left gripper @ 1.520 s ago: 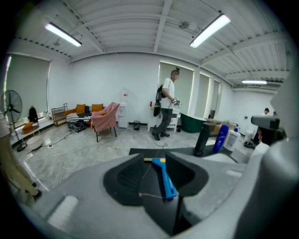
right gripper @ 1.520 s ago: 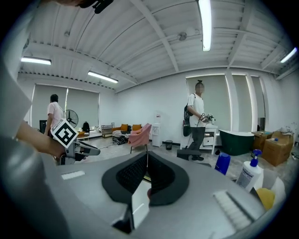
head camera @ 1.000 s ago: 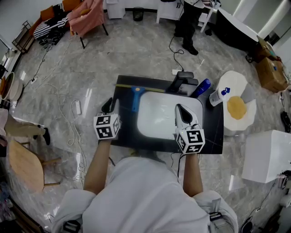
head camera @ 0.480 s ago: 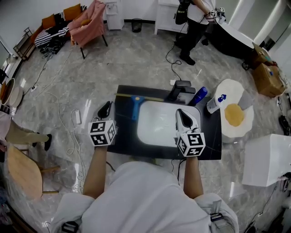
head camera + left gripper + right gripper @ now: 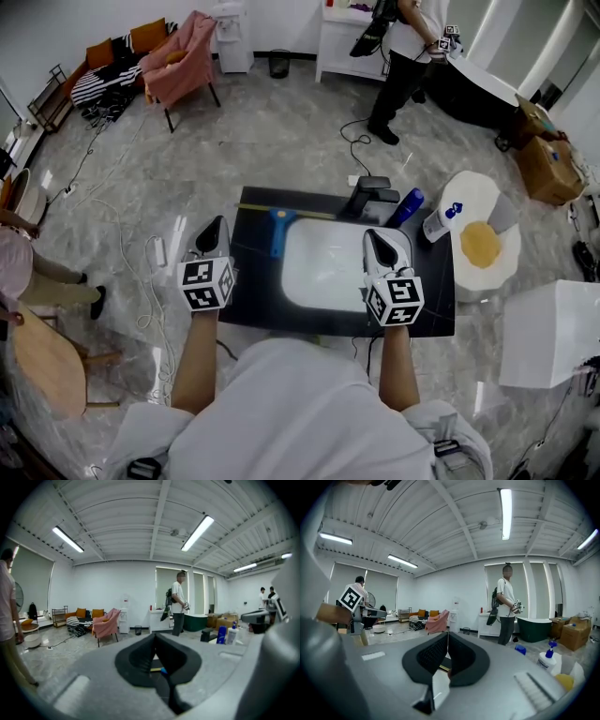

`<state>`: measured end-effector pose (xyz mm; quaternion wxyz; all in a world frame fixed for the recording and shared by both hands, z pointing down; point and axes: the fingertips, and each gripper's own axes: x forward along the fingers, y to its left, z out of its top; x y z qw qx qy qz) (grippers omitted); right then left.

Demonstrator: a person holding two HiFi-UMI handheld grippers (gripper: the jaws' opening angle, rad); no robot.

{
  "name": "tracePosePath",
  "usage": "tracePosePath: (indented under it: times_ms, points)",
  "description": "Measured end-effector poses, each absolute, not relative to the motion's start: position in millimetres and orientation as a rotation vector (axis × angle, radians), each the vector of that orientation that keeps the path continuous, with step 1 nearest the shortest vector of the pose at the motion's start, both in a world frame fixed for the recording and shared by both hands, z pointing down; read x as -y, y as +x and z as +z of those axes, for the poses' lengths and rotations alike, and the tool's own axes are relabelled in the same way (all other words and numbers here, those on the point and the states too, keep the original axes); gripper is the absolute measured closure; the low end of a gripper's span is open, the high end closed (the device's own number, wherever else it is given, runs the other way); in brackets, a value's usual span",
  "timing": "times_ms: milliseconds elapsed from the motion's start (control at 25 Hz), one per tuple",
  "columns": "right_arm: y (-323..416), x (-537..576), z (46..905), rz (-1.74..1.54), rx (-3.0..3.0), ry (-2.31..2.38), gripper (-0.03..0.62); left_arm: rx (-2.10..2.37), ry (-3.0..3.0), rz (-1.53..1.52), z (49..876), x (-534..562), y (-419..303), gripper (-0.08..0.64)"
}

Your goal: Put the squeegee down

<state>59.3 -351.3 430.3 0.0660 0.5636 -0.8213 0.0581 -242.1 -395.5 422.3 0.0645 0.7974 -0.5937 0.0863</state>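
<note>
The squeegee (image 5: 278,225), with a blue handle and a long yellow blade, lies flat on the black countertop (image 5: 434,291) just left of the white sink basin (image 5: 323,267). My left gripper (image 5: 217,222) hovers at the counter's left edge, left of the squeegee and apart from it, its jaws shut with nothing between them. In the left gripper view the shut tips (image 5: 155,635) meet, and a bit of the squeegee (image 5: 160,670) shows below them. My right gripper (image 5: 369,233) hangs over the basin's right side, shut and empty; its tips (image 5: 448,633) touch.
A black faucet (image 5: 370,192), a blue bottle (image 5: 409,206) and a white pump bottle (image 5: 438,223) stand at the counter's back right. A round white table (image 5: 483,242) and a white box (image 5: 548,323) are to the right. A person (image 5: 403,52) stands far behind.
My left gripper has closed its jaws, risen and drawn left away from the squeegee, which stays on the counter. The right gripper has held still.
</note>
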Motion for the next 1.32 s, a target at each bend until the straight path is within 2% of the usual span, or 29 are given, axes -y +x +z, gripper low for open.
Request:
tracePosePath:
  times_ms: [1320]
  points:
    - [70, 363, 425, 0.179, 2.470, 1.759, 0.588, 1.837, 2.442, 0.180, 400, 404, -249, 0.563]
